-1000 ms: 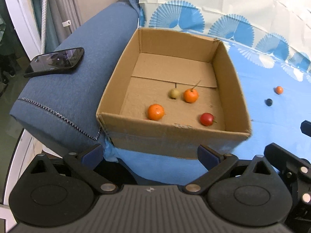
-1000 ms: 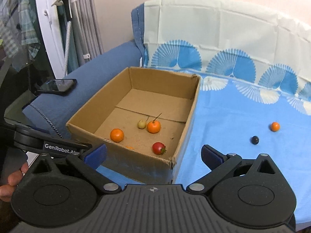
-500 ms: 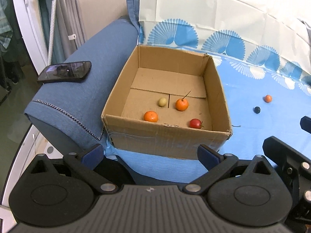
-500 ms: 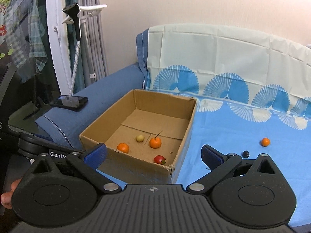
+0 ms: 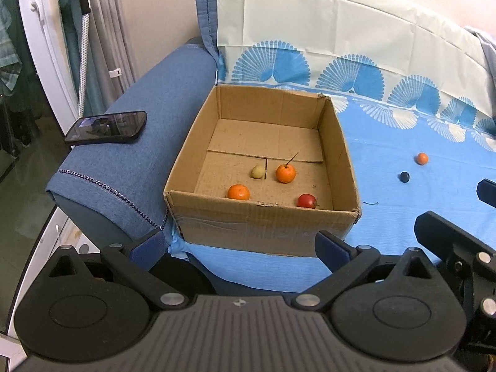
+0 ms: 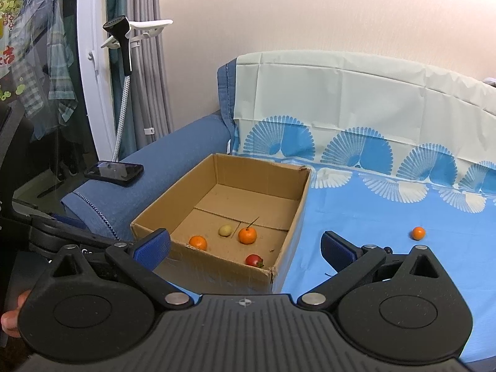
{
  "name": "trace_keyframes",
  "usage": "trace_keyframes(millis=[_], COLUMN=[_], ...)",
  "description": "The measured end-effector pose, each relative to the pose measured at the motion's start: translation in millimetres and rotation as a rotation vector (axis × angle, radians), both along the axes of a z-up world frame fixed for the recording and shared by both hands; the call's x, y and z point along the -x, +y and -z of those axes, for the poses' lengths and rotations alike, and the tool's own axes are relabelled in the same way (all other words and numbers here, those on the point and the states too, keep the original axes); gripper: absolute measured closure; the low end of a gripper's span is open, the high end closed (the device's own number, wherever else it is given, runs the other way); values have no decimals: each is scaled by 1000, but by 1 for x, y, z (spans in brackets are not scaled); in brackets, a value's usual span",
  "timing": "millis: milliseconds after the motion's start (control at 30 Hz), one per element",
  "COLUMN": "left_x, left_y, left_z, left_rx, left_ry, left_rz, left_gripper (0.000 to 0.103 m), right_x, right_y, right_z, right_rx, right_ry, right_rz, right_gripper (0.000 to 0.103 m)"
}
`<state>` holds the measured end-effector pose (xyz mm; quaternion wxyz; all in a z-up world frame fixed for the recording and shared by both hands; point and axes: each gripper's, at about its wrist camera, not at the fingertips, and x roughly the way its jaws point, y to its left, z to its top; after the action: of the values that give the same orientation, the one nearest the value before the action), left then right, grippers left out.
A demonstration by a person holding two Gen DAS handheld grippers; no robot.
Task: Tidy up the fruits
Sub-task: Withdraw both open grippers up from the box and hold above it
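- The left gripper [image 5: 238,246] was held level in front of the cardboard box [image 5: 263,226], its two blue-padded fingers [image 5: 148,245] spread wide apart with nothing between them; it sat low, short of the box's near wall, and touched no fruit.
- The right gripper [image 6: 245,248] was likewise released, its fingers [image 6: 336,249] wide apart and empty, pointed across the box's near right corner and raised well back from the sofa seat.
- In the right wrist view, part of the left gripper's black body showed at the left edge, with the person's fingertips [image 6: 12,316] just visible beneath it.
- The box stood on the blue cloth [image 5: 387,142] against the sofa armrest [image 5: 148,114], open at the top.
- Four fruits lay on the box floor toward its near end: an orange fruit [image 5: 238,192] at the near left, a pale yellow-green fruit [image 5: 257,172] behind it, a stemmed orange fruit [image 5: 285,173] just right of that, and a red fruit [image 5: 307,200] near the front wall on the right.
- Two fruits lay outside on the cloth, well apart from the box: a small orange fruit [image 5: 422,158] and a dark round fruit [image 5: 404,176] near it, closer to the grippers.
- A black phone [image 5: 107,127] lay flat on the armrest, left of the box.
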<state>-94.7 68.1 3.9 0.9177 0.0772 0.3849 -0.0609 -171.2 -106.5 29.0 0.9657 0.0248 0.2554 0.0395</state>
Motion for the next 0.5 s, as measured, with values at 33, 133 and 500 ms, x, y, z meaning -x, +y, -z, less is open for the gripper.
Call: trace_keyframes(millis=[33,133,500], left_x=[0,0,-4], left_y=[0,1,-1], left_z=[0,0,4], left_rx=[-1,1,-11], left_ry=[-1,-1,15], left_rz=[0,1,10], left_gripper=[0,0,0], right_x=[0,0,-4], right_y=[0,1,-1], right_z=[0,0,3], right_rx=[-1,-1,-14], right_ry=[-1,-1,17], right_rz=[0,0,10], right_gripper=[1,1,1])
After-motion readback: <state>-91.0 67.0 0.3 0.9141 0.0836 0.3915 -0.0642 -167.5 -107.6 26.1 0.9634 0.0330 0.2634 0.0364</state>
